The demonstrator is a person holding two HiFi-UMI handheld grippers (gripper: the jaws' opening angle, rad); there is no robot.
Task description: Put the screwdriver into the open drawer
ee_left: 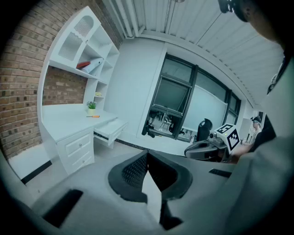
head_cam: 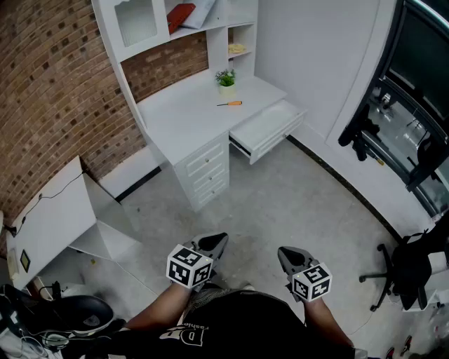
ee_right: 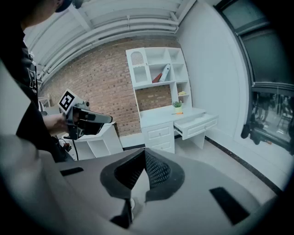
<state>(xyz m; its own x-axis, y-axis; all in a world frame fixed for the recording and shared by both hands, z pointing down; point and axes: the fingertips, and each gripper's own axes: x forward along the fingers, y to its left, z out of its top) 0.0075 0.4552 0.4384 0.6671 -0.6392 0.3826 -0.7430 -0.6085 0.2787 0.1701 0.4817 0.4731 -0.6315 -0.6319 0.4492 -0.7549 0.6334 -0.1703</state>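
The slim orange-handled screwdriver (head_cam: pixel 230 104) lies flat on the top of the white wooden desk (head_cam: pixel 179 116), which stands against the red brick wall (head_cam: pixel 49 91). It is near the desk's right end, just in front of a small green potted plant (head_cam: pixel 225 79) and touched by neither gripper. The open white drawer (head_cam: pixel 266 128) juts from under that same end of the desktop, pulled well out, its pale inside showing bare, and the screwdriver rests on the surface above and behind it. Both grippers are held low and close to the person's body, well apart from the desk across the grey speckled floor (head_cam: pixel 280 203). The left gripper (head_cam: pixel 212 245) has its two dark ribbed jaws brought together at the tips with nothing between them – its own view (ee_left: pixel 147 156) shows this plainly, with the screwdriver (ee_left: pixel 93 116) and the drawer (ee_left: pixel 110 130) small in the distance. The right gripper (head_cam: pixel 289 256) is likewise closed on nothing, its jaws meeting tip to tip in the right gripper view (ee_right: pixel 144 153), where the drawer (ee_right: pixel 196 125) shows beyond them. A red book (head_cam: pixel 180 15) leans on the upper shelf of the desk's hutch. A white open-backed cabinet (head_cam: pixel 56 214) sits tilted at the left – and a black office chair (head_cam: pixel 403 270) stands at the far right.
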